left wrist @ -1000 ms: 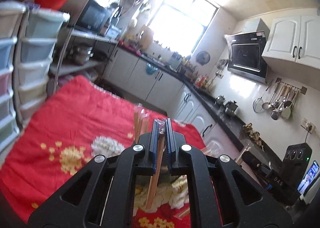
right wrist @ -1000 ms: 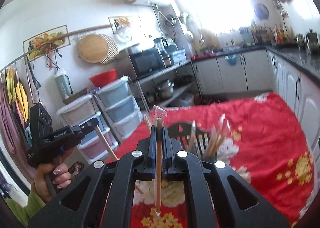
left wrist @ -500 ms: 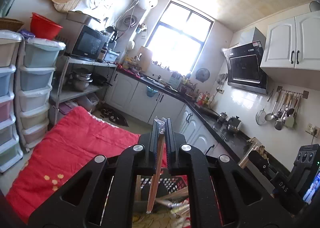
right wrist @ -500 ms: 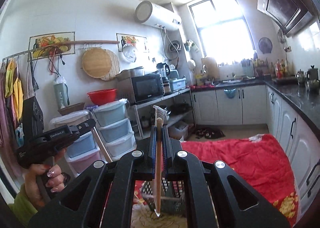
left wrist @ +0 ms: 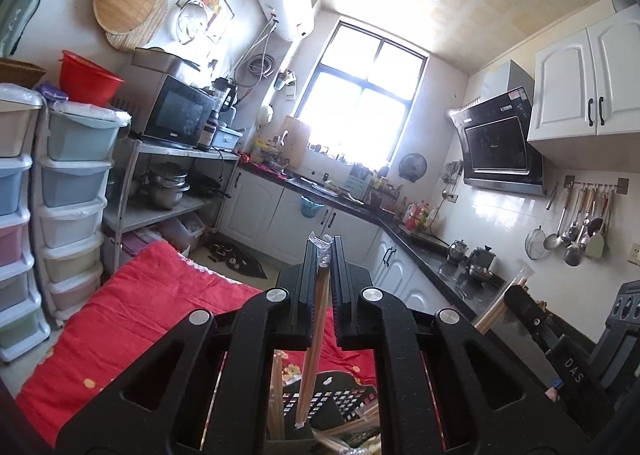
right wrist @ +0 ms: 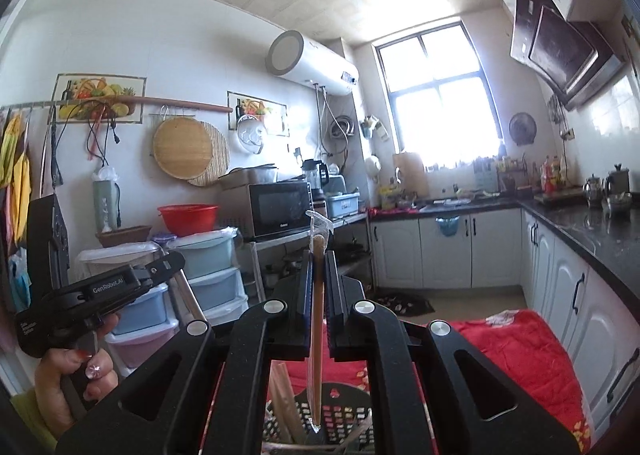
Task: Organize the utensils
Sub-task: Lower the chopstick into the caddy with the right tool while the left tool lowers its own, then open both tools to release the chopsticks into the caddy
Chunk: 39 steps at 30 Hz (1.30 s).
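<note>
The surface (left wrist: 132, 319) wears a red cloth with a flower print, soft and a little wrinkled, so things on it can slide or tip; on it, low in both views, stands a black plastic utensil basket (right wrist: 344, 415) with a stiff perforated wall, light enough, I judge, to shift if it is pushed from the side; inside it lean several loose wrapped chopsticks (left wrist: 352, 429).

The left tool (left wrist: 322, 307) is pressed together on a pair of wooden chopsticks (left wrist: 310, 371) in a thin clear sleeve; the sticks hang nearly upright above the basket, their lower end just over its opening. The right tool (right wrist: 319, 295) pinches a second wrapped pair (right wrist: 317, 367) in the same manner, also above the basket.

These sticks seem very light, stiff and slim, and the film around them is smooth and probably slippery; so the wood may slide down inside the wrapper if the hold is weak. The upper part, where each is taken now, seems the good place, because the long free end can then be guided into a compartment; the crumpled film top (right wrist: 320, 221) gives nothing firm to hold.
</note>
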{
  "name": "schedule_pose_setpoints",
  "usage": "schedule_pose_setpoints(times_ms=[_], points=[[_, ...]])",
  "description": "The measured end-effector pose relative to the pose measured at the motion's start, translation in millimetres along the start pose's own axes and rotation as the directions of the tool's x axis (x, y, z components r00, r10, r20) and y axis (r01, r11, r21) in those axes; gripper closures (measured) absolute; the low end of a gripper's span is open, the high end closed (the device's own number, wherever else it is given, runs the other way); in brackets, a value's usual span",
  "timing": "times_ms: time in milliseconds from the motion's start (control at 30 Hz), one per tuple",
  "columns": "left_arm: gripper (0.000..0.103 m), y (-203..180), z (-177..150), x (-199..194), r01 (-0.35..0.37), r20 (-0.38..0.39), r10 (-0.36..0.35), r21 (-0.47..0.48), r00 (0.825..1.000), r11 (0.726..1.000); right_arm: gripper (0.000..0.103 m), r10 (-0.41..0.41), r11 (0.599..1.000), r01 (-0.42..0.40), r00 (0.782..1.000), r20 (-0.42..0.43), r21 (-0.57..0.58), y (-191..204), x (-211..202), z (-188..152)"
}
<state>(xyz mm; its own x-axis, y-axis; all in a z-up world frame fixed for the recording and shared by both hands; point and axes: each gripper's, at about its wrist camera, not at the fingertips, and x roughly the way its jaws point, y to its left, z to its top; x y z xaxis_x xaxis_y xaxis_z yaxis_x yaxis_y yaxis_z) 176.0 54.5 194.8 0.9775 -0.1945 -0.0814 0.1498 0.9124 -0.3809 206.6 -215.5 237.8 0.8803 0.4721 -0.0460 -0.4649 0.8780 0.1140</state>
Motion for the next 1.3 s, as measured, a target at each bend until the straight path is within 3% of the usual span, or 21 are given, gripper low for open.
schedule_pose_setpoints(times_ms=[267,800,867,900,967,1067,1167,1300], points=[[0.099,8,-19,17,-0.012,-0.028,0.012,0.015,1.000,1.000,0.097,-0.040,0.999,0.040,0.999,0.006,-0.018,-4,17,-20],[0.099,14,-61,41,-0.008,-0.132,0.013,0.039,0.991,0.999,0.096,-0.075,0.997,0.073,0.992,-0.105,-0.023,-5,48,-67],[0.092,17,-65,42,-0.015,-0.151,0.021,0.041,0.988,0.999,0.091,-0.078,0.997,0.077,0.989,-0.123,-0.013,-8,49,-70],[0.088,18,-66,42,-0.017,-0.159,0.023,0.039,0.987,0.999,0.080,-0.078,0.997,0.078,0.988,-0.132,-0.006,-10,48,-71],[0.072,22,-69,41,-0.021,-0.173,0.026,0.032,0.985,0.999,0.070,-0.078,0.997,0.080,0.988,-0.135,0.011,-12,45,-72],[0.060,26,-71,38,-0.031,-0.191,0.036,0.026,0.981,0.999,0.070,-0.083,0.996,0.086,0.985,-0.149,0.018,-15,38,-73],[0.041,32,-74,31,-0.032,-0.205,0.033,0.010,0.978,0.999,0.062,-0.088,0.995,0.094,0.983,-0.164,0.033,-18,30,-73],[0.023,40,-76,19,-0.033,-0.215,0.029,-0.017,0.976,0.999,0.052,-0.098,0.993,0.108,0.978,-0.186,0.040,-20,15,-75]])
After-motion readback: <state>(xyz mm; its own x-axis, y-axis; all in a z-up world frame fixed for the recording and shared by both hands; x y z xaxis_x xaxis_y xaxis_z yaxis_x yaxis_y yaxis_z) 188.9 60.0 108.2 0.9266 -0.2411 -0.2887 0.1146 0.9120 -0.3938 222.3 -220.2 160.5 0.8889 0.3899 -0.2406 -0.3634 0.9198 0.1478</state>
